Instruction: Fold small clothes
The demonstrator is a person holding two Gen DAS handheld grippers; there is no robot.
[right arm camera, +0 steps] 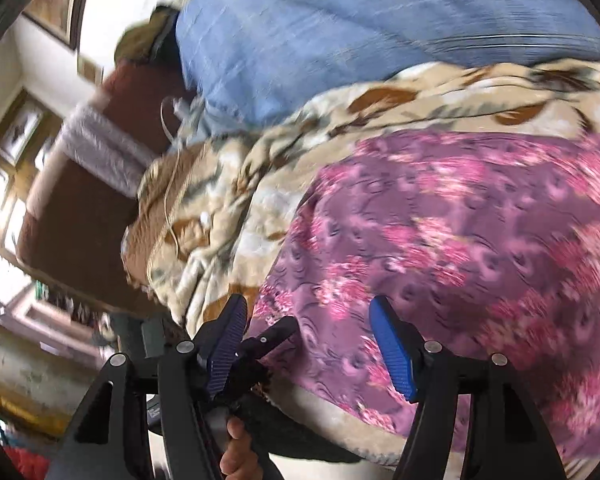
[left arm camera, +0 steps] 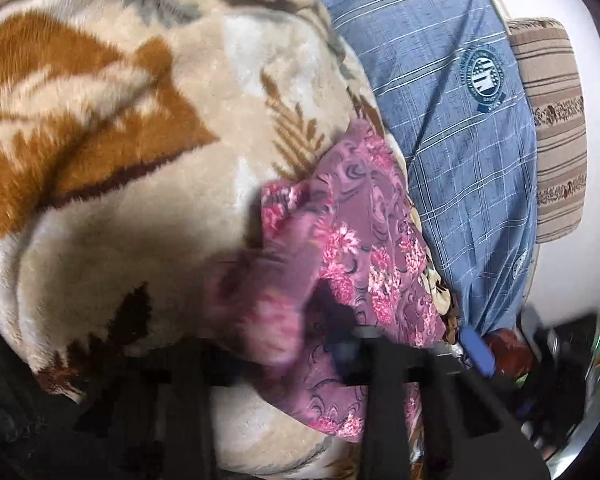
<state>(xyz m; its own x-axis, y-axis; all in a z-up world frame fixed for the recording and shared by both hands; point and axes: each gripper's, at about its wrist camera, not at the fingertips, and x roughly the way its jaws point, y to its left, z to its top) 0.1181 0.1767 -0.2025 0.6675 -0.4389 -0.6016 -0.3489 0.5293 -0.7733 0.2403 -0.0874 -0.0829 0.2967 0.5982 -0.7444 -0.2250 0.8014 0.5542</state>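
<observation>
Lettering on the round crest [left arm camera: 487,80] of the blue checked cloth [left arm camera: 440,120] is too small to read. The left gripper [left arm camera: 352,350] is clamped on the purple floral garment [left arm camera: 364,248], which runs lengthwise across the cream leaf-patterned fleece blanket [left arm camera: 140,160]. The right gripper [right arm camera: 308,344] angles down over it, jaws apart, holding nothing.

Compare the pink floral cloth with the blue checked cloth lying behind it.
The pink floral cloth is mauve with bright pink flowers; the blue checked cloth is plain blue crossed by thin pale lines and bears a round badge. The floral cloth is bunched and partly lifted at the left gripper, which is shut on it; the blue cloth lies spread and untouched. Both rest on the cream leaf-patterned blanket.
</observation>
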